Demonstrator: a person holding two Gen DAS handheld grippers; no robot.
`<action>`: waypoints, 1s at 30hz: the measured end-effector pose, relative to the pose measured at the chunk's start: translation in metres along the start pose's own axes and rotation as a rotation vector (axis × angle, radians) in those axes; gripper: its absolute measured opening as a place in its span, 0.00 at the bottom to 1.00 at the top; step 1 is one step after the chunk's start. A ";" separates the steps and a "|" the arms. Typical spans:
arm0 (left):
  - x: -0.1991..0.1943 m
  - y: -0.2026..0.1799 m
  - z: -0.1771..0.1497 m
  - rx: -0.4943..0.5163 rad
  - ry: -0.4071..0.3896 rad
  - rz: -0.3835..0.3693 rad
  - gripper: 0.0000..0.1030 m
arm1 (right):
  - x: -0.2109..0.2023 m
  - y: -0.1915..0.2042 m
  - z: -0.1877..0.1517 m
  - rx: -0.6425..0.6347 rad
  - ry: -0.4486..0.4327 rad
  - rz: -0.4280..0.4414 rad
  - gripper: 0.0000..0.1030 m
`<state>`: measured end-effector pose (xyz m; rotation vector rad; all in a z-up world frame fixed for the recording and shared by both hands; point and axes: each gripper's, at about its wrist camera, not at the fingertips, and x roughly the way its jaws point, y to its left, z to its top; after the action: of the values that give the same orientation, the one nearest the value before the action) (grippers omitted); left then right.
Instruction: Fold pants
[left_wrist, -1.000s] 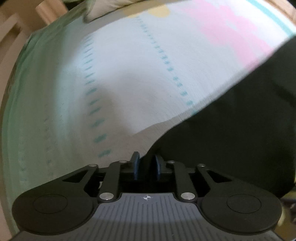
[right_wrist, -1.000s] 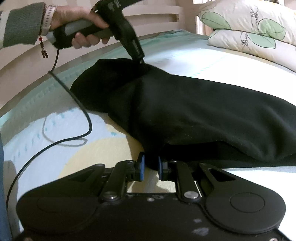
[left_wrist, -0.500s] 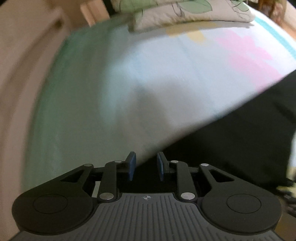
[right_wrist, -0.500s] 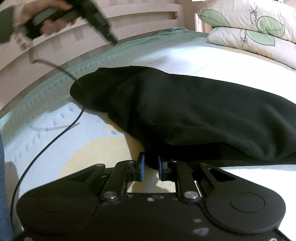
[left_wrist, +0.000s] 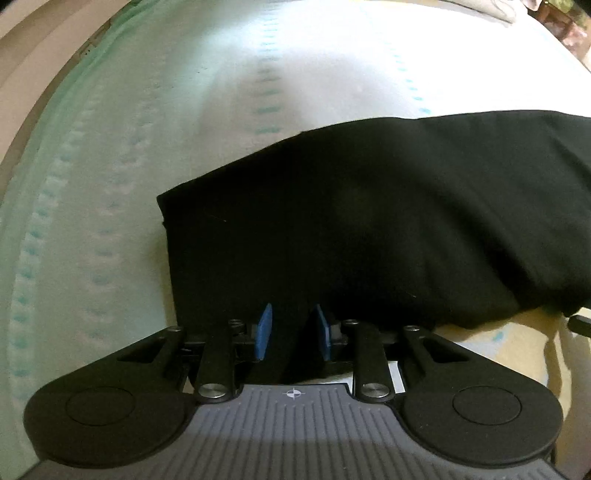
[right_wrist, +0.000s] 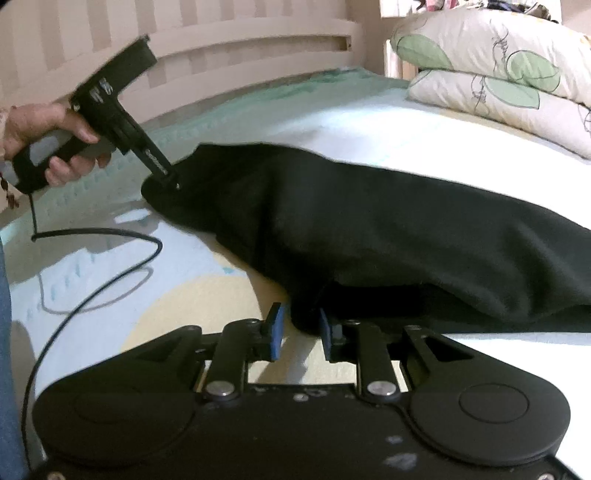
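Observation:
Black pants (right_wrist: 369, 229) lie lengthwise on the bed sheet (right_wrist: 122, 332); in the left wrist view they (left_wrist: 369, 229) fill the middle and right. My left gripper (left_wrist: 292, 332) points steeply down over their squared end, its jaws opening, blue pads apart with dark cloth under the gap. The right wrist view shows the left gripper's tip (right_wrist: 171, 182) touching that far end, held by a hand (right_wrist: 48, 147). My right gripper (right_wrist: 300, 330) sits at the near corner, jaws opening. The cloth's corner lies between the pads, and the left pad stands clear of it.
Two leaf-print pillows (right_wrist: 498, 81) are stacked at the back right. A slatted wooden headboard (right_wrist: 221, 40) runs behind the bed. A black cable (right_wrist: 110, 273) loops over the sheet at the left. The quilted sheet (left_wrist: 110, 184) reaches the mattress edge at the left.
The left gripper let the pants' far end drop, swung up and away, then came back down onto that end. The right jaws widened around the near corner.

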<state>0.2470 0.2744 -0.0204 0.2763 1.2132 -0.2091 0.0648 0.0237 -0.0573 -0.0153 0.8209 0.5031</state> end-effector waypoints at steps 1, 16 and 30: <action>0.002 0.003 0.002 -0.010 0.002 -0.015 0.27 | 0.000 0.000 0.001 0.003 -0.012 -0.002 0.23; 0.008 -0.004 -0.004 0.268 -0.014 0.025 0.32 | -0.033 0.007 0.021 -0.107 -0.075 0.045 0.20; -0.010 0.016 -0.018 0.160 -0.033 0.064 0.32 | 0.018 -0.035 0.003 -0.004 0.060 -0.099 0.08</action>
<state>0.2329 0.2956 -0.0153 0.4483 1.1552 -0.2546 0.0922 0.0008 -0.0744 -0.0747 0.8735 0.4123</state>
